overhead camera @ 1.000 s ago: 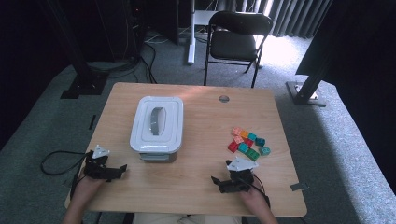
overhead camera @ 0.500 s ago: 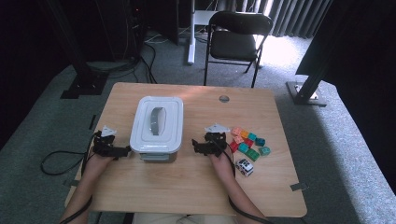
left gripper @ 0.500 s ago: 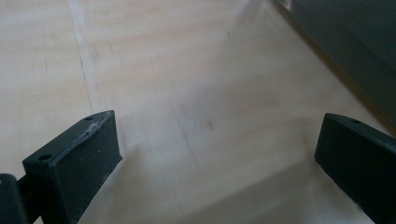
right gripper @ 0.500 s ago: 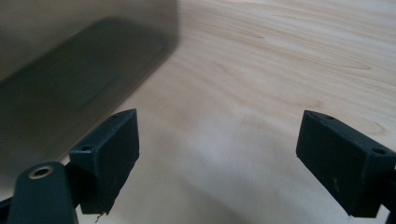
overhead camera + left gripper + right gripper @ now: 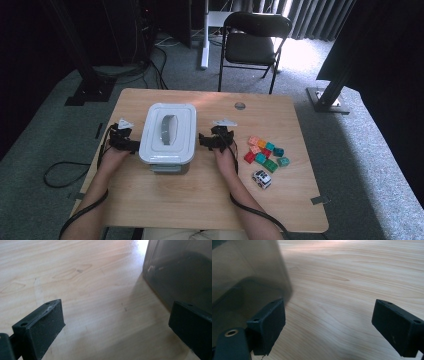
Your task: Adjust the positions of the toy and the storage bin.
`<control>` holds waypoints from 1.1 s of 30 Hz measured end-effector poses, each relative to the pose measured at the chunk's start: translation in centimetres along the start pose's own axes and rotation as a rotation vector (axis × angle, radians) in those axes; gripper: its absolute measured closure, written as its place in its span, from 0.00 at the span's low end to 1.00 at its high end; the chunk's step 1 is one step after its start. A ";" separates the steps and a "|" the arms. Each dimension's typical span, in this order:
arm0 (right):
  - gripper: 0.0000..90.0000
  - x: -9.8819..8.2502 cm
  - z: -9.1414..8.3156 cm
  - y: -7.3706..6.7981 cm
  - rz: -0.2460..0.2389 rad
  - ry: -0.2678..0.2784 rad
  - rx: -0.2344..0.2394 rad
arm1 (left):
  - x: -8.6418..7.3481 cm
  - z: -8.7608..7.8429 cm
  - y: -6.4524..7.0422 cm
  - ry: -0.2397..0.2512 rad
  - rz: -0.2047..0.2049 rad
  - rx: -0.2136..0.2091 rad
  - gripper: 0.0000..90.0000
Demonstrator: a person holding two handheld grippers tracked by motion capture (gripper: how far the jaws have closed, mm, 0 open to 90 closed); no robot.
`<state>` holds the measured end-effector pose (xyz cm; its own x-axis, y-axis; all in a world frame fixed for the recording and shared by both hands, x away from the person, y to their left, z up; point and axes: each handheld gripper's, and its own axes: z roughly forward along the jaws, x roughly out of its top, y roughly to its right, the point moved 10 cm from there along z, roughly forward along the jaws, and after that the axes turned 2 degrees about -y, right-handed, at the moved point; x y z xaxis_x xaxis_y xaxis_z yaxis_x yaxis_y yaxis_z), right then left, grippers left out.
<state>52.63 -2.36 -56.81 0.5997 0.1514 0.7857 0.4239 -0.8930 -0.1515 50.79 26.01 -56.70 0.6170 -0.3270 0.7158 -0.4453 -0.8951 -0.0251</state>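
Container (image 5: pixel 167 134) with white lid and grey handle: positioned between both hand-held grippers, resting on wooden surface (image 5: pixel 200 195).

Left hand-held gripper (image 5: pixel 131 145): just beside left wall of container, low over surface. Jaws spread wide, gripping nothing. In left gripper view, left hand-held gripper (image 5: pixel 117 322) directed at bare surface (image 5: pixel 82 277); translucent grey wall of container (image 5: pixel 180 272) just beyond right-hand jaw, contact not determinable. Cable trailing off surface edge toward floor.

Right hand-held gripper (image 5: pixel 205 141): just beside right wall of container, level with left hand-held gripper. Jaws spread wide, gripping nothing. In right gripper view, right hand-held gripper (image 5: pixel 329 322) directed at bare surface (image 5: pixel 352 277); container (image 5: pixel 244 277) wall just beyond left-hand jaw, contact not determinable.

Coloured blocks (image 5: pixel 265 152): clustered to right of right hand-held gripper, apart from it; red, orange, green and teal pieces touching or nearly touching.

Toy car (image 5: pixel 261 178): white, to right of right hand-held gripper and nearer person than blocks, just beside cluster.

Round grommet (image 5: pixel 240 106): set in surface beyond right hand-held gripper, near far edge.

Folding chair (image 5: pixel 252 42): on floor beyond surface, well apart from both hand-held grippers.
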 end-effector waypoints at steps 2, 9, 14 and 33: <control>0.13 0.1 0.1 -0.3 -0.015 0.004 -0.002 | 0.5 0.1 0.1 0.007 0.004 0.006 0.01; 0.13 0.3 0.2 -1.3 -0.044 -0.006 0.038 | 1.0 0.4 0.9 0.016 0.005 -0.013 0.01; 0.14 0.1 -0.2 -1.8 -0.056 -0.019 0.079 | 1.0 0.3 1.3 0.016 0.001 -0.005 0.01; 0.15 -4.5 -6.8 0.5 -0.038 -0.053 0.161 | 0.6 -0.9 8.3 -0.016 0.102 -0.033 0.01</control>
<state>45.54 -6.32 -56.35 0.6144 0.2097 0.7606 0.5474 -0.8075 -0.2196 46.90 18.64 -55.89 0.5773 -0.4211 0.6995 -0.5275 -0.8463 -0.0741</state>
